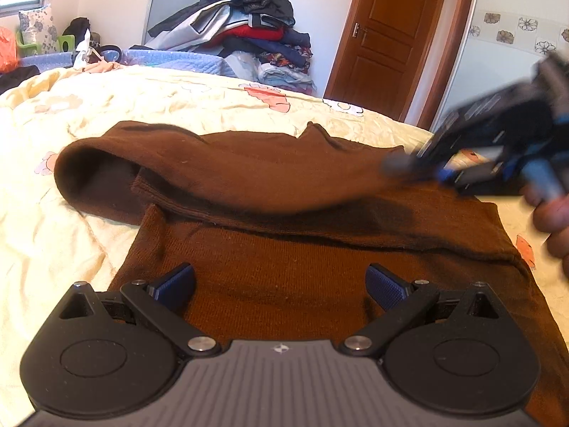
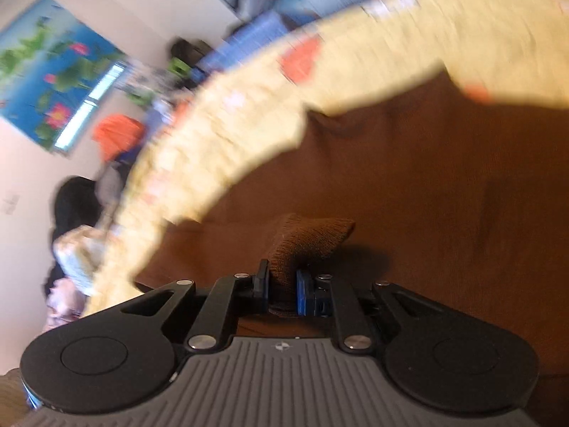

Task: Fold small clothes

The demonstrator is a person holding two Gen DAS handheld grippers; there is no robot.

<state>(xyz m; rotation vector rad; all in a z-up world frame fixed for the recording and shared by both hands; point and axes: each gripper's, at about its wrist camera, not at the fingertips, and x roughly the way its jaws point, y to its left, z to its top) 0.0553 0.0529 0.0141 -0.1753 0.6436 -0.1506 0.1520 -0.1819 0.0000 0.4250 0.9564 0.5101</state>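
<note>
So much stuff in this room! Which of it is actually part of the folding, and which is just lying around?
Part of the job:
- brown knit garment, spread on the bed
- right gripper, jaws shut on a pinch of it
- left gripper, jaws open above it

Just lying about:
- yellow floral quilt
- heap of clothes
- wooden door
- flower picture

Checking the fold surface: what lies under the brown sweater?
The brown sweater lies on a cream floral bedspread, which shows all around it. Its top part is folded over, held by the right gripper. Whatever lies beneath the fold is covered.
</note>
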